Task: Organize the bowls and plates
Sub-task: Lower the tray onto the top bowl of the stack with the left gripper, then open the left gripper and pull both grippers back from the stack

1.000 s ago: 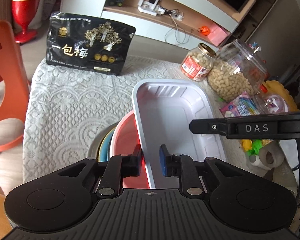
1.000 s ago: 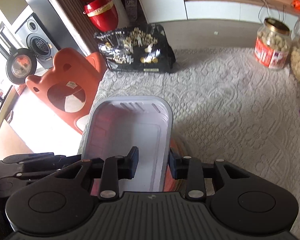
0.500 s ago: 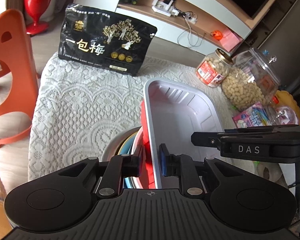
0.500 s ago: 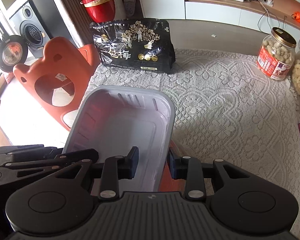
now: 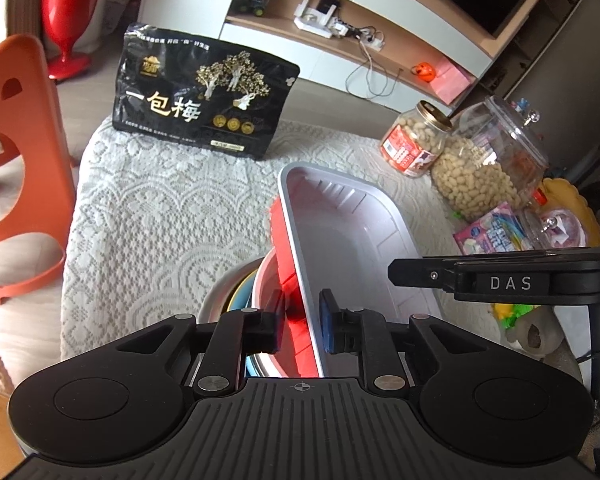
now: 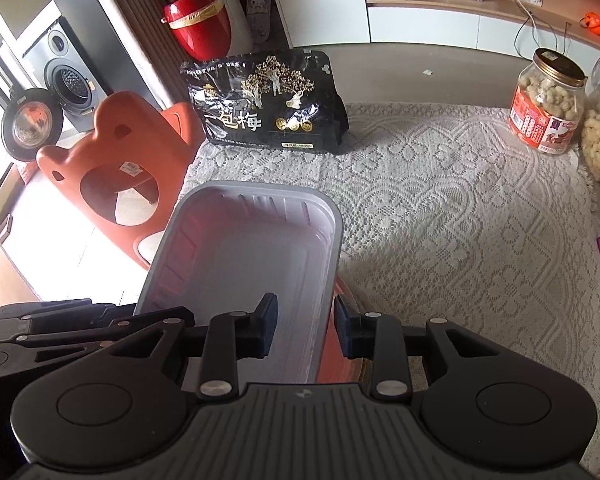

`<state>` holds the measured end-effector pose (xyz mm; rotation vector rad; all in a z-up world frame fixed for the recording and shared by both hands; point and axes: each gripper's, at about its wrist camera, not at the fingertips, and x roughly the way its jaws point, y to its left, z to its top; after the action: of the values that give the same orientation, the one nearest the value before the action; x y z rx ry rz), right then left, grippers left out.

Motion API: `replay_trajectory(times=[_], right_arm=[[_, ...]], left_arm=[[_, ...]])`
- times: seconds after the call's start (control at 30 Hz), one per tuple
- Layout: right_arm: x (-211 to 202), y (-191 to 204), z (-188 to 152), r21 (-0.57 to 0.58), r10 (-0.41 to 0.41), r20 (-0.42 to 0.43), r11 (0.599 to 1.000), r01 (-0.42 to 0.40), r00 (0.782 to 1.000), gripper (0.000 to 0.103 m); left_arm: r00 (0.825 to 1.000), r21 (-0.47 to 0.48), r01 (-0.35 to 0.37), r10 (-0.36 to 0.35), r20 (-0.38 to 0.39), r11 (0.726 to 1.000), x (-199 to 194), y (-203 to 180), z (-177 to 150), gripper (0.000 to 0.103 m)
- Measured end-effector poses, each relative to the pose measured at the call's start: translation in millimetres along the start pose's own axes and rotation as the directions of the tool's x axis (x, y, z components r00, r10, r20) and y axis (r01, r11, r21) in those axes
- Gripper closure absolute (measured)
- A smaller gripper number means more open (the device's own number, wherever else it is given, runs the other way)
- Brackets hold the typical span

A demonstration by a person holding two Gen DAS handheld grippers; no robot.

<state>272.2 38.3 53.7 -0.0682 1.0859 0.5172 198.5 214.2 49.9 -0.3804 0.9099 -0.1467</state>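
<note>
The left gripper [image 5: 302, 326] has its fingers closed narrowly on the left long wall of a white rectangular tray [image 5: 352, 240], one pad inside and one against its red outer side. The right gripper [image 6: 306, 330] clamps the tray's [image 6: 244, 256] opposite long wall in the same narrow pinch. Held between the two, the tray is tilted and sits above a stack of round bowls [image 5: 240, 292] at the near edge of the tabletop [image 5: 160, 216], which is covered with a lace cloth. A pink bowl tops the stack, with blue and grey rims showing below it. A black snack bag [image 5: 204, 96] stands at the far edge, and two jars of nuts [image 5: 460, 160] stand well apart to the right.
</note>
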Motion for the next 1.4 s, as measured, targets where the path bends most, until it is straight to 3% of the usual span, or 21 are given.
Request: replay_trajectory(times=[0.23, 0.4, 0.47, 1.07, 1.27, 1.4], right_arm=[[-6, -11, -9, 0.015, 0.012, -0.004, 1.000, -0.012, 1.000, 0.073], [-7, -12, -14, 0.013, 0.039, -0.018, 0.999, -0.039, 0.999, 0.073], [-8, -11, -15, 0.006, 0.037, -0.015, 0.999, -0.037, 0.999, 0.072], [-12, -10, -20, 0.016, 0.068, -0.032, 0.998, -0.067, 0.997, 0.072], [-21, -16, -22, 0.038, 0.070, -0.001, 0.997, -0.070, 0.998, 0.072], [-49, -21, -34, 0.019, 0.065, 0.116, 0.997, -0.068, 0.991, 0.072]], left_arm=[[1.000, 0.000, -0.030, 0.030, 0.008, 1.000, -12, -3, -1, 0.083], [0.998, 0.012, 0.027, -0.026, -0.062, 1.000, -1, -12, -8, 0.083], [0.997, 0.026, 0.014, -0.012, -0.072, 1.000, -1, -16, -12, 0.083], [0.998, -0.008, 0.028, -0.029, -0.063, 1.000, -24, -14, -9, 0.083], [1.000, -0.038, -0.009, 0.009, -0.004, 0.999, -42, -8, -11, 0.083], [0.991, -0.053, -0.027, 0.034, 0.131, 0.998, -71, -13, -26, 0.083]])
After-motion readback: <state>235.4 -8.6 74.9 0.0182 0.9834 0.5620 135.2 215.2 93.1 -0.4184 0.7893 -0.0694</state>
